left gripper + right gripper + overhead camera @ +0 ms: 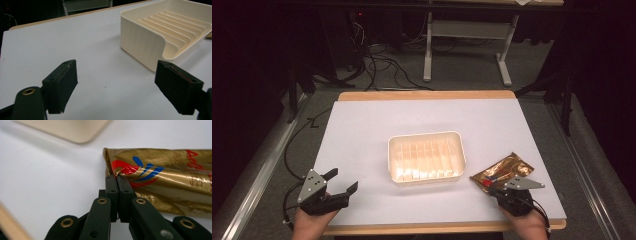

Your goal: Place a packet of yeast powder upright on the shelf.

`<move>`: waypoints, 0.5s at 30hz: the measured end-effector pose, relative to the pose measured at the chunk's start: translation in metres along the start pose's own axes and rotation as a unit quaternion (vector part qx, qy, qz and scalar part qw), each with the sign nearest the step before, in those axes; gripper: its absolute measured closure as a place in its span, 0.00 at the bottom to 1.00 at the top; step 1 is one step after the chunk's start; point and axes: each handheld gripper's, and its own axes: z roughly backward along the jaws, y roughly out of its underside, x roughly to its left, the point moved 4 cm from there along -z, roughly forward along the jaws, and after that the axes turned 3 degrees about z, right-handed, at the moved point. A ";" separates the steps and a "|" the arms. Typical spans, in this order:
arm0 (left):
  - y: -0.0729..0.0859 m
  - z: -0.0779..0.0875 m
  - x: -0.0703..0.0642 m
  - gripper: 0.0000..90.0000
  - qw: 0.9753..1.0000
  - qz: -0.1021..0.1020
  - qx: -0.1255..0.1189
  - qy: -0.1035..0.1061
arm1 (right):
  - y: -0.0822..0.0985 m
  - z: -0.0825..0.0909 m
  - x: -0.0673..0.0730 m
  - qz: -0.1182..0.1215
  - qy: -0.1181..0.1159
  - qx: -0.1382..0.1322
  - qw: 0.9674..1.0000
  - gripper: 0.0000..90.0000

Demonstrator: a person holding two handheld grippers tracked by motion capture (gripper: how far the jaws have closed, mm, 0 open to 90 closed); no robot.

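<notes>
A gold foil packet (507, 167) with red and blue print lies on the white table cover at the near right. My right gripper (489, 185) is at the packet's near-left corner. In the right gripper view its jaws (116, 178) are pressed together on the crumpled edge of the packet (170, 177). A cream ribbed tray (426, 136) sits mid-table with nothing in it. My left gripper (344, 179) hovers at the near left, its jaws wide apart and holding nothing. In the left gripper view the gripper (117, 72) points at bare table beside the tray (140, 42).
The white cover (362, 130) spans the table, with a wooden strip at the near and far edges. Behind the table are a desk frame (428, 50) and loose cables (382, 65) on the floor. A corner of the tray (72, 130) shows past the packet.
</notes>
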 end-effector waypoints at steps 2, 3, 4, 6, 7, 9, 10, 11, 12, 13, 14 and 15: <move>0.000 0.000 0.000 0.21 1.000 0.000 0.000 -0.001 | -0.001 -0.001 0.007 0.009 -0.013 0.003 1.000 1.00; 0.000 -0.001 0.000 0.21 1.000 0.001 -0.001 0.000 | -0.002 -0.003 0.014 0.020 -0.024 0.005 0.999 1.00; 0.000 -0.001 0.000 0.21 1.000 0.000 0.001 0.001 | -0.004 -0.004 0.024 0.038 -0.042 0.006 0.998 0.92; 0.000 -0.001 0.000 0.21 1.000 -0.002 0.002 0.001 | -0.006 -0.001 0.026 0.038 -0.049 -0.005 0.998 0.86; 0.000 -0.001 0.000 0.21 1.000 -0.002 0.002 0.001 | -0.006 -0.001 0.026 0.038 -0.049 -0.005 0.998 0.86; -0.001 -0.002 -0.001 0.21 1.000 -0.003 0.001 0.002 | -0.008 0.008 0.024 0.022 -0.051 -0.031 0.998 0.83; -0.001 -0.002 -0.001 0.21 1.000 -0.003 0.001 0.002 | -0.009 0.012 0.022 0.017 -0.049 -0.042 0.998 0.84; 0.000 -0.002 -0.001 0.22 1.000 -0.003 0.002 0.002 | -0.011 0.016 0.020 0.014 -0.044 -0.055 0.997 0.87; 0.000 -0.002 -0.001 0.22 1.000 -0.003 0.002 0.002 | -0.014 0.021 0.017 0.012 -0.033 -0.071 0.997 0.91; 0.000 -0.002 -0.001 0.22 1.000 -0.003 0.002 0.002 | -0.014 0.021 0.017 0.012 -0.033 -0.071 0.997 0.91; 0.000 -0.002 -0.001 0.22 1.000 -0.003 0.002 0.001 | -0.019 0.024 0.012 0.009 -0.011 -0.093 0.996 0.98; 0.000 -0.002 -0.001 0.22 1.000 -0.003 0.002 0.001 | -0.019 0.024 0.012 0.009 -0.011 -0.093 0.996 0.98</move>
